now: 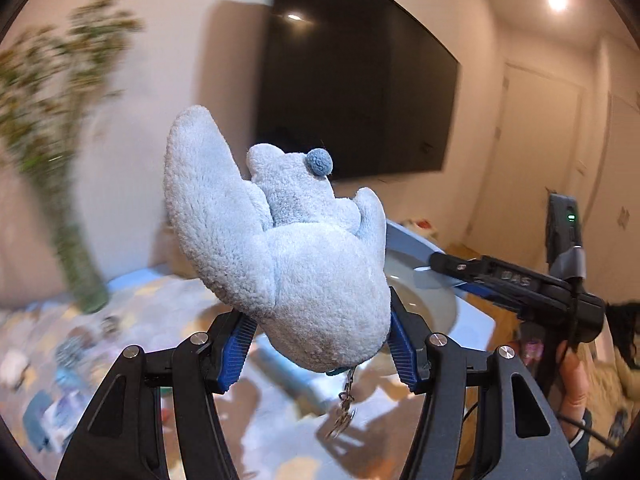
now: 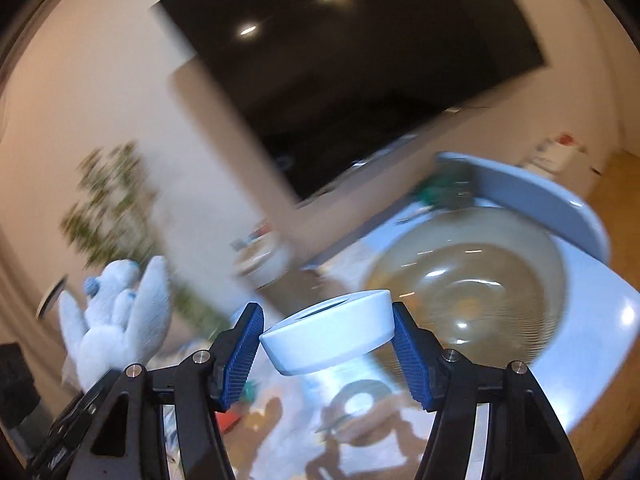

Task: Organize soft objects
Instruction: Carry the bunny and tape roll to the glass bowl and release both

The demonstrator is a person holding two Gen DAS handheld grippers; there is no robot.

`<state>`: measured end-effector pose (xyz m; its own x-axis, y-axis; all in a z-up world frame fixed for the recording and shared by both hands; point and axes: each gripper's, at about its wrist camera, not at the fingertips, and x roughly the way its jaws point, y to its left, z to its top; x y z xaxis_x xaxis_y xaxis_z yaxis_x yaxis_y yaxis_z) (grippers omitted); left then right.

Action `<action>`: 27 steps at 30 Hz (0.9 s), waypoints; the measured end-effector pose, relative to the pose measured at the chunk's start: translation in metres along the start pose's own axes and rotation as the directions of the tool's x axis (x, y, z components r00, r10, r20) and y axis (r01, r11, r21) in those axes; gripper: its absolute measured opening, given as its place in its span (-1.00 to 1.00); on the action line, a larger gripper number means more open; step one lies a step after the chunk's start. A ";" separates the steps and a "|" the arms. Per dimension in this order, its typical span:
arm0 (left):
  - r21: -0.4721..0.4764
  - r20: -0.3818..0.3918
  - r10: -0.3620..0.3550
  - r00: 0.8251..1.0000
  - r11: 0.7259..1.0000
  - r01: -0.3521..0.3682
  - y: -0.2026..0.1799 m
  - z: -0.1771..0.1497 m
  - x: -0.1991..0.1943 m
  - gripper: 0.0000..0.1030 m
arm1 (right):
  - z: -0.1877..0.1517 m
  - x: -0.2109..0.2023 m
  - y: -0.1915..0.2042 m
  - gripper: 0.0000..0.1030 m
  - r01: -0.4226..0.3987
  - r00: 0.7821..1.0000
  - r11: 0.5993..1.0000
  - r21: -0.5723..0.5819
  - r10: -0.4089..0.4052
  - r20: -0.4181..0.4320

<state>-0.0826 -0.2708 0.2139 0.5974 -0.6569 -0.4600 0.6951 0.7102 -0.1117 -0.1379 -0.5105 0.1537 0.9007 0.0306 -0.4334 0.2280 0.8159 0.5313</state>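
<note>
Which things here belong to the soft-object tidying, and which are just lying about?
In play:
plush toy, held in the left hand-held gripper
white ring, held in the right hand-held gripper
bowl

Lying about:
TV
plant

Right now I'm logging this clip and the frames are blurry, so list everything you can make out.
Plush toy: one, pale blue, clamped in the left gripper, keychain dangling.
Ring-shaped object: one, white, between the right gripper's pads.
Bowl: one, clear brownish, on the table.
Lid: one, blue, behind the bowl.
TV: one, black, on the wall.
Plant: one, green, left, blurred.
Left gripper: black, blue pads.
Right gripper: black, blue pads.
Hand: one, holding the right gripper's handle.
</note>
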 end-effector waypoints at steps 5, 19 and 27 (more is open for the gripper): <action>0.044 -0.095 -0.062 0.994 0.997 0.066 -0.037 0.007 0.068 0.12 | 0.008 0.015 -0.064 0.22 0.088 0.995 0.986 0.140 -0.083 -0.047; 0.003 -0.153 -0.143 0.978 0.989 0.146 -0.048 0.004 0.133 0.43 | 0.008 0.051 -0.137 0.55 0.095 0.988 0.941 0.325 -0.049 -0.145; 0.028 -0.113 -0.099 0.989 0.994 0.103 -0.033 -0.010 0.083 0.43 | 0.006 0.033 -0.120 0.56 0.080 0.991 0.958 0.276 -0.046 -0.127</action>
<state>-0.0602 -0.3462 0.1711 0.4761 -0.6914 -0.5434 0.7640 0.6312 -0.1339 -0.1331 -0.6107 0.0802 0.8352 0.0660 -0.5460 0.3922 0.6245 0.6754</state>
